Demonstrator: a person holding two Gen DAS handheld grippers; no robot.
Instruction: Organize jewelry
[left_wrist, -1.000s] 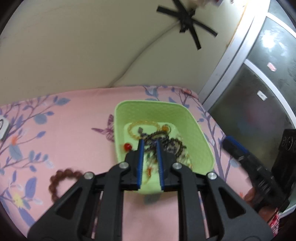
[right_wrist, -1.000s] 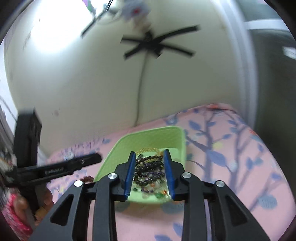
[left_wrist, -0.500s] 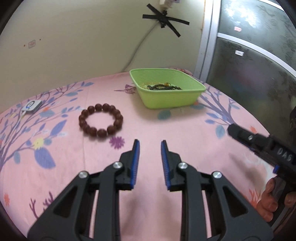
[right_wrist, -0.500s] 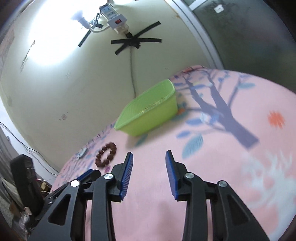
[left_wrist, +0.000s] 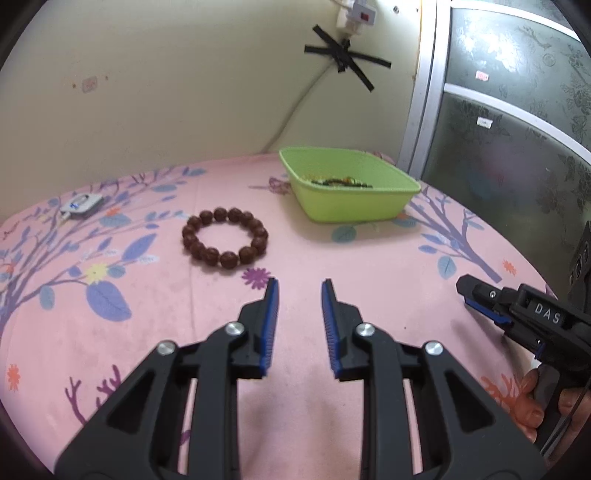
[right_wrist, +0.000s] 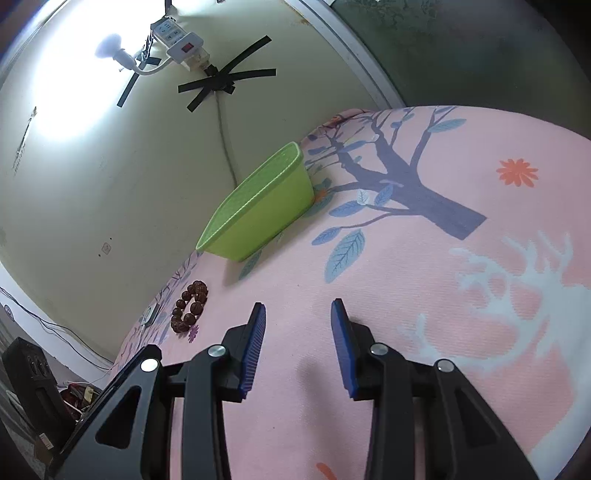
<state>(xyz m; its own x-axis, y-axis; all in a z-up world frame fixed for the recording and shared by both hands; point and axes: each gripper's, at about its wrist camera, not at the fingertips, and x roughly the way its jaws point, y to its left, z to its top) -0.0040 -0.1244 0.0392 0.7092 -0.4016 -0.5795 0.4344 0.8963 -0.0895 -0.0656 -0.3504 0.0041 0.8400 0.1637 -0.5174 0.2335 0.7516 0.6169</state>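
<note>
A lime-green basket (left_wrist: 351, 206) stands at the far side of the pink flowered cloth, and beaded jewelry (left_wrist: 340, 181) shows over its rim. A bracelet of large dark-red beads (left_wrist: 228, 259) lies flat on the cloth to the basket's left, ahead of my left gripper (left_wrist: 299, 282). That gripper hovers low over the cloth, open, with nothing between its blue pads. My right gripper (right_wrist: 298, 302) is also open and empty. It sees the basket (right_wrist: 266, 218) side-on and the bracelet (right_wrist: 195, 305) far to its left. In the left wrist view the right gripper (left_wrist: 469, 295) sits at the right edge.
A small white device (left_wrist: 81, 202) lies at the cloth's far left. A cable runs down the wall from a taped power strip (right_wrist: 181, 44) behind the basket. Dark glass doors (left_wrist: 509, 129) close off the right. A hand (left_wrist: 532, 402) grips the right tool.
Both grippers have drawn back from over the basket to the near part of the cloth and dropped lower. Their jaws stand a little wider. The bracelet now lies in full view.
</note>
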